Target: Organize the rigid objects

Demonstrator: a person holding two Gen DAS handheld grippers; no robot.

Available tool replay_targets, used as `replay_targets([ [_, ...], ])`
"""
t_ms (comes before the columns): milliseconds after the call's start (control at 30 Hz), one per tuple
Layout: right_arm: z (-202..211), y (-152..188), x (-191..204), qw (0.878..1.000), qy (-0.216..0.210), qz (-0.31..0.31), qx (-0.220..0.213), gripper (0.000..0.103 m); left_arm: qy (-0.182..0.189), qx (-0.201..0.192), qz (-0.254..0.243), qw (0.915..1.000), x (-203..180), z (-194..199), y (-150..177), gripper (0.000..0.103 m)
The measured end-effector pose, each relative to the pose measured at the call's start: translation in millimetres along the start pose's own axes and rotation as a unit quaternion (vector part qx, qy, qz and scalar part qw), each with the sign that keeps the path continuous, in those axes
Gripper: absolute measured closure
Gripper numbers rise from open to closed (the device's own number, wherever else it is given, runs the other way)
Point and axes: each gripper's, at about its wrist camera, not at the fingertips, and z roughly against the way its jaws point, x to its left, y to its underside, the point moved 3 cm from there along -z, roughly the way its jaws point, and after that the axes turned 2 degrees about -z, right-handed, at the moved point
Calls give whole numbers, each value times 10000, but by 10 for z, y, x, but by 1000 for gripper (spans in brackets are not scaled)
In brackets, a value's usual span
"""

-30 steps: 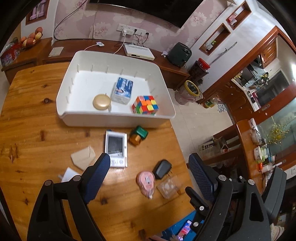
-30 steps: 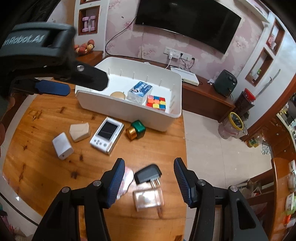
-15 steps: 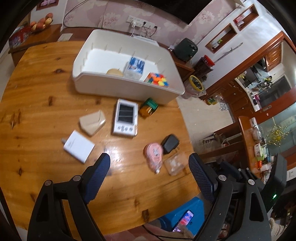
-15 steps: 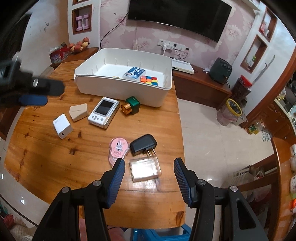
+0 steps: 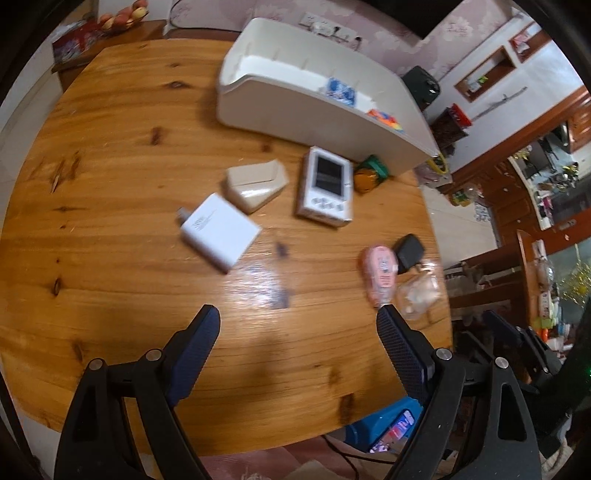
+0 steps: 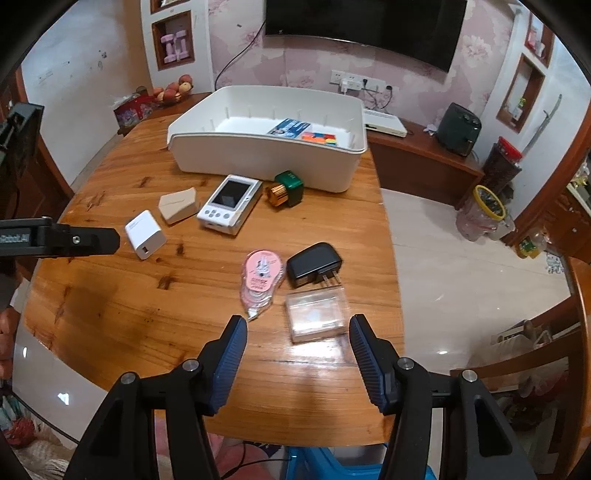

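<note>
Left tongs (image 5: 297, 323): wide open, empty.
Right tongs (image 6: 297, 332): wide open, empty.
Right view only: television (image 6: 365, 26).
Left view only: phone (image 5: 397, 437).

A bin (image 6: 258, 162) stood at the surface's (image 6: 110, 314) far edge, holding a box (image 6: 289, 128) and a puzzle cube (image 6: 319, 138), with a handheld device (image 6: 228, 205) and a bottle (image 6: 285, 188) just before it, and a clear case (image 6: 317, 314) near the front right edge.

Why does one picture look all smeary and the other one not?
Left wrist view: motion blur smears the white charger block and beige wedge box, with glare on the wooden table. Right wrist view: sharp, though the fisheye bends the edges.
</note>
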Motion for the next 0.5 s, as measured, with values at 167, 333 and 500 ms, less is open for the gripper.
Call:
replay_targets([
  [167,-92,23,109,9997,-226,81,56,45,-342,49,-96,9994,165,-121,-48,15],
  [333,-217,24,194,9990,-421,67,154,45,-694,81,-414,9967,281,-262,-186,15],
  [500,-364,1,267,9981,-544,19,275,45,-836,102,-702,9940,361,-391,-331,15],
])
